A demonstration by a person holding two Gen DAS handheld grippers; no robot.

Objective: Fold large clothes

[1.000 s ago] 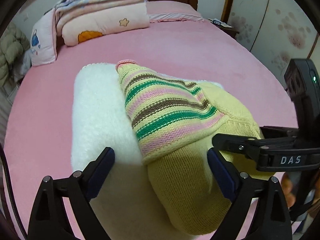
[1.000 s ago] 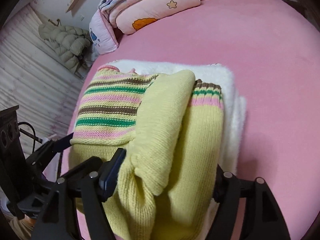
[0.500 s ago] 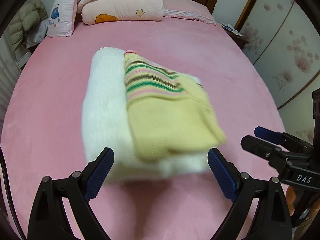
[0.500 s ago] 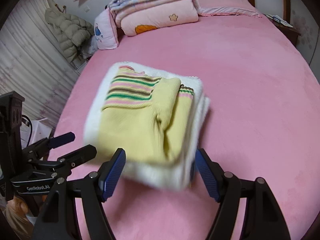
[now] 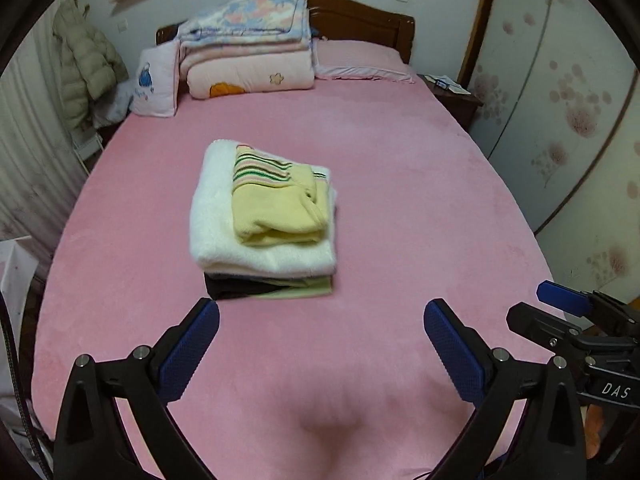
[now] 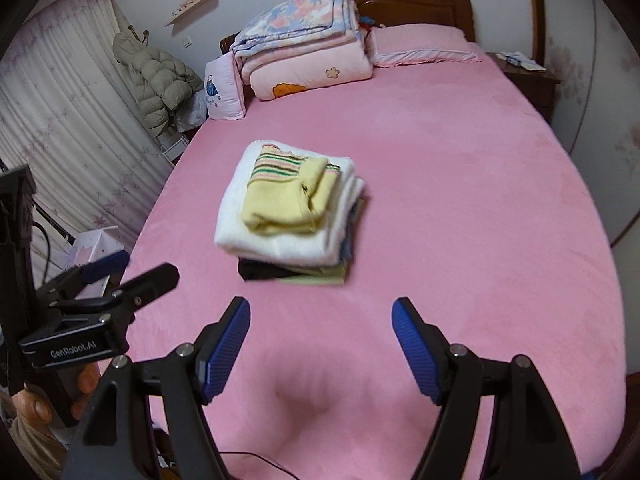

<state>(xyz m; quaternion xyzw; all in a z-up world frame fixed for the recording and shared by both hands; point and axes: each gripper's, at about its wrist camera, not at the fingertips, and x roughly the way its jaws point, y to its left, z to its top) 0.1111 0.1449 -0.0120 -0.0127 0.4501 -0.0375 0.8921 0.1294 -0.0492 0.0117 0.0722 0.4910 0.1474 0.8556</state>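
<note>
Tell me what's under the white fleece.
Under the white fleece lie a dark garment and a pale green one; the right view shows blue-striped edges too. Only edges show, so the rest is hidden.

My setting is a home bedroom: a bed point(image 5: 400, 200) under a pink cover, a dark wooden headboard point(image 5: 360, 20), folded quilts point(image 5: 248, 52) and a pillow point(image 5: 356, 60) at its head, a puffer coat point(image 6: 160, 76) hung by the curtain point(image 6: 60, 128), and a bedside cabinet point(image 5: 452, 96).
</note>
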